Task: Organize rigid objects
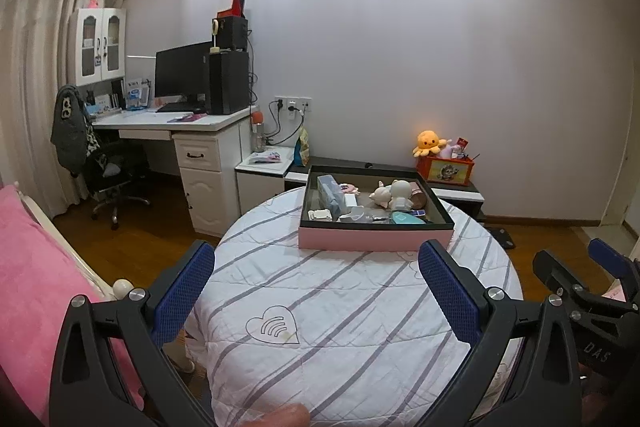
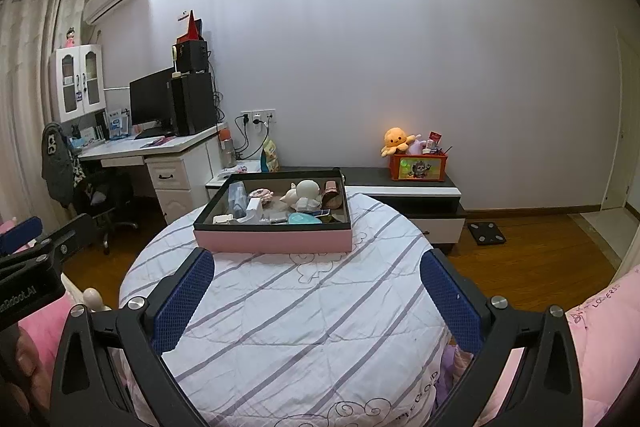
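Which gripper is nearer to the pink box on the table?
Neither clearly. The left gripper and right gripper both hover open over the striped cloth, short of the pink box, at about equal distance.

The pink-sided box (image 1: 376, 239) with a dark interior and rim sits flat at the far side of the round table, open at the top. Inside lie mixed rigid items: a white figurine (image 1: 399, 195) standing near the centre, a blue-grey pack (image 1: 330, 195) upright at the left, a teal oval case (image 1: 407, 218) against the near wall, and a brown round tin (image 2: 331, 195) at the right
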The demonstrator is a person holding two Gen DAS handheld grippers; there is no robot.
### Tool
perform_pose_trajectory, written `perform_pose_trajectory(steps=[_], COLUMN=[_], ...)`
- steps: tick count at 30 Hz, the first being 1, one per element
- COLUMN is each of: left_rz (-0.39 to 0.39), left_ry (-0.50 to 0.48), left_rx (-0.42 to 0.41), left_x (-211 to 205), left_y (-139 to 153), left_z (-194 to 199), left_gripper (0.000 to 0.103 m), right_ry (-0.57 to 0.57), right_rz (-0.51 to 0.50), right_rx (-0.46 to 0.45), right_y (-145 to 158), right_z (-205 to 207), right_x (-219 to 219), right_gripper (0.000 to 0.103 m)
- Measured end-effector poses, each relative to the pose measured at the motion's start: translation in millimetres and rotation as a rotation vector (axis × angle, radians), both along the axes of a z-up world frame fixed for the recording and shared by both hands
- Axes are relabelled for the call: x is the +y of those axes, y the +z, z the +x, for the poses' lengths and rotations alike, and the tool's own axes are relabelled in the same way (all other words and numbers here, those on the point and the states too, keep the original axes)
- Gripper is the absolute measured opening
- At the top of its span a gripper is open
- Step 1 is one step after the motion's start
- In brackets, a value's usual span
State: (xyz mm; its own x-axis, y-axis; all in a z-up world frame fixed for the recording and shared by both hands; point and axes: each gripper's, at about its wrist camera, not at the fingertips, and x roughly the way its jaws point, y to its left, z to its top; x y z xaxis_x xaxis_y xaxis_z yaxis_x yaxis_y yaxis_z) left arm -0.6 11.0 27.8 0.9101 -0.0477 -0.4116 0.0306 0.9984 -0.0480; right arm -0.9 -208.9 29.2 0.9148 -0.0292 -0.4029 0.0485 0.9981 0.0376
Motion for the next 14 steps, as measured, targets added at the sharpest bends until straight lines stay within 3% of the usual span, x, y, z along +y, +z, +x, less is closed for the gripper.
perform_pose_trajectory(steps=[14], left_rz=[-0.003], left_ry=[-0.033], left_rx=[-0.012], left_x=[-5.9], left_y=[2.8], left_z=[-3.2], left_gripper=[0.103], right_ry=[0.004], right_rz=[0.002], right_rx=[0.007], right_y=[-3.9], right_z=[0.2], right_x=[2.0], right_gripper=[0.103])
